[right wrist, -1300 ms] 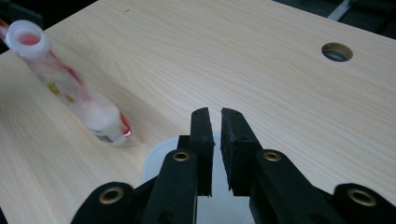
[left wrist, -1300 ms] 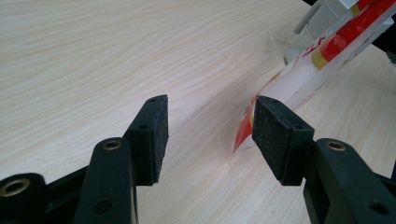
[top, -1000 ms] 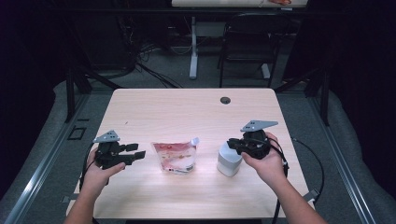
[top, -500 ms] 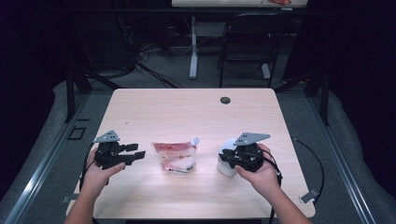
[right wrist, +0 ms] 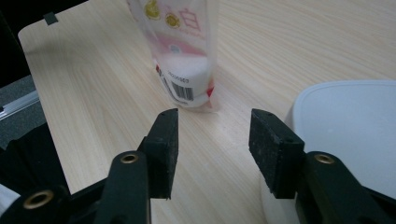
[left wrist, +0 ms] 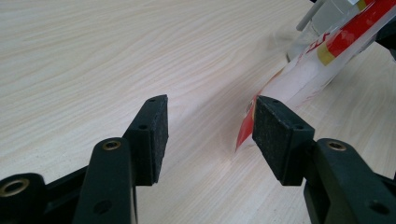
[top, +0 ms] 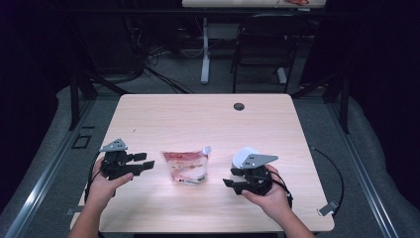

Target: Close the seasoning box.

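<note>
Fingers, right gripper (top: 229, 183): spread, just opened, nothing between; white container (top: 243, 157) beside them.
Fingers, left gripper (top: 148, 160): spread, nothing between.
Pouch (top: 187, 166): flat on table (top: 198, 114), between both grippers.

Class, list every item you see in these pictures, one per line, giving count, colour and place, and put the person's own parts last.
Clear plastic spouted pouch with red print: one, lying mid-table between the grippers.
White round plastic container: one, on the table beside the right gripper.
Light wooden table: one, centre of the high view.
Dark round grommet hole: one, far edge of the table.
Black chair: one, on the floor behind the table.
Left gripper: one, black, jaws open, empty, left of the pouch.
Right gripper: one, black, jaws just opened, nothing between them.
</note>
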Demonstrator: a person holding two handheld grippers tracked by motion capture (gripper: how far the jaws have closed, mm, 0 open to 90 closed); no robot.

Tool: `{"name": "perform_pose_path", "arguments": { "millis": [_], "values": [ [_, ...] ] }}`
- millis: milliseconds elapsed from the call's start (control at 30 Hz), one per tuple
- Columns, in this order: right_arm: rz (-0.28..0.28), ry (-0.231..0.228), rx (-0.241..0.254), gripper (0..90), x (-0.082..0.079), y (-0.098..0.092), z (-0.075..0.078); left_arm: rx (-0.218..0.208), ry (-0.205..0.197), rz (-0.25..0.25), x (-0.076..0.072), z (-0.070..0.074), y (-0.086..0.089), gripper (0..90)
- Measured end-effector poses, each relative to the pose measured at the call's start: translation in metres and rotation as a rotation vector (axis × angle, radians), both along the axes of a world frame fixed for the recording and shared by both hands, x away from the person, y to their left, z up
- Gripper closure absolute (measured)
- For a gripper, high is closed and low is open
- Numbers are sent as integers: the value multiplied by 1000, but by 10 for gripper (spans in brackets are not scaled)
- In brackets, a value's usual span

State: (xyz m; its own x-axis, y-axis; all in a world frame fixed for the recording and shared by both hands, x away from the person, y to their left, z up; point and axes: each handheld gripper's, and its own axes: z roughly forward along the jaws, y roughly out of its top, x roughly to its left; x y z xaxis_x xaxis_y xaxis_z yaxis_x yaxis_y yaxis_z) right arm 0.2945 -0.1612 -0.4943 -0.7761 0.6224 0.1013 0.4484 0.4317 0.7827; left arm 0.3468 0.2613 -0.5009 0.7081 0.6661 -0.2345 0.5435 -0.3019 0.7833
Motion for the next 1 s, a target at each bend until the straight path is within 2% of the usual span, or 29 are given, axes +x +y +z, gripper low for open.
{"name": "perform_pose_path", "arguments": {
  "millis": [333, 433, 533, 1000],
  "values": [
    [6, 3, -47, 397, -7, 13, -22, 10, -2, 2, 0, -2, 0, 457],
    [17, -4, -79, 393, -9, 16, -29, 11, 2, 4, 0, -2, 0, 456],
    [22, 10, -78, 381, -11, 20, -35, 13, 4, 5, 0, -2, -1, 455],
    [35, 21, -91, 378, -17, 26, -53, 19, 5, 6, 1, -5, -1, 448]
  ]
}}
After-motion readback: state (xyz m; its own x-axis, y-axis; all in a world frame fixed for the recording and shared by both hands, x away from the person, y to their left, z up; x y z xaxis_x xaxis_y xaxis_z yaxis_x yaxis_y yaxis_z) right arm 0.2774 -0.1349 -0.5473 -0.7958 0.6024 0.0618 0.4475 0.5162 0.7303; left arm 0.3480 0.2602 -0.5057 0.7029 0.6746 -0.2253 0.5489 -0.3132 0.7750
